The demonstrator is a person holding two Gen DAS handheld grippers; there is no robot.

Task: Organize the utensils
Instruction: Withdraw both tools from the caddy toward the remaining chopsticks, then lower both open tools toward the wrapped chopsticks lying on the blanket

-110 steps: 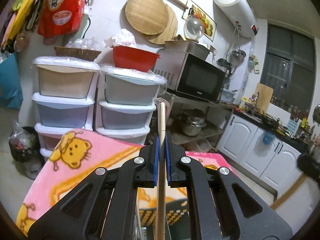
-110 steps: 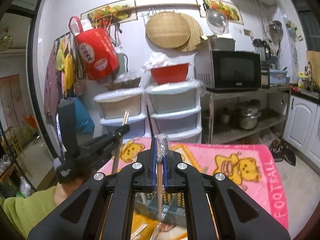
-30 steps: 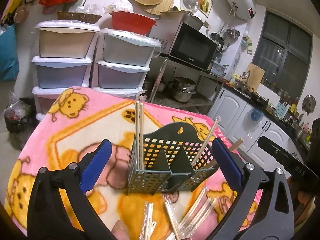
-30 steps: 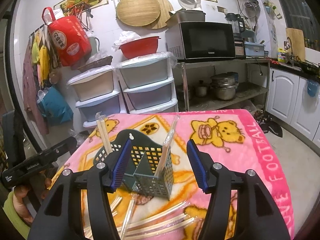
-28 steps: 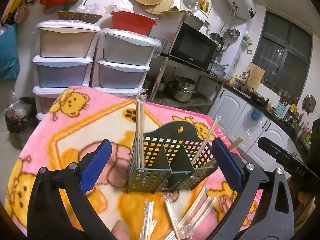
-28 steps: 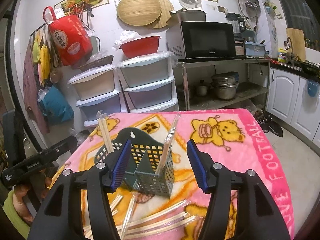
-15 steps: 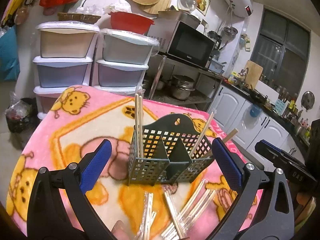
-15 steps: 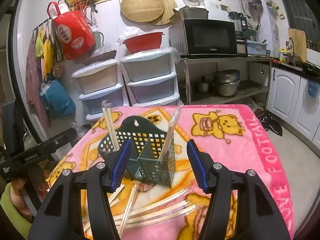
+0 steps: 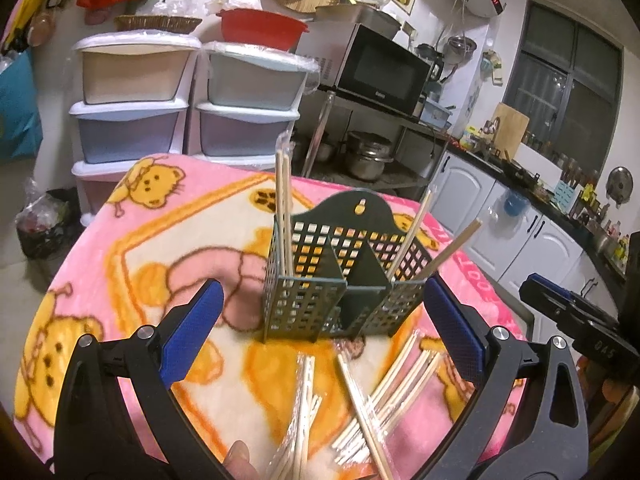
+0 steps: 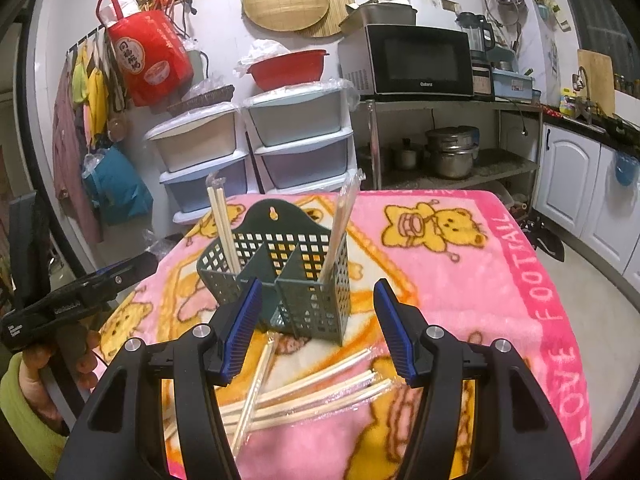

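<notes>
Green perforated caddy (image 9: 344, 280) stands upright on the pink bear blanket (image 10: 472, 264) covering the desk. Chopstick pairs (image 9: 283, 208) upright in its left and right compartments. Wrapped chopsticks (image 10: 304, 392) loose in front. Left gripper (image 9: 320, 328) and right gripper (image 10: 316, 320): jaws apart, empty.

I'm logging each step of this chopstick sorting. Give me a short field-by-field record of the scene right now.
left gripper: open, empty
right gripper: open, empty
holder: dark green perforated caddy with compartments, upright on the pink blanket
in holder: wrapped chopsticks in left compartment, another pair in right
loose chopsticks: wrapped pairs lying on blanket in front of holder
</notes>
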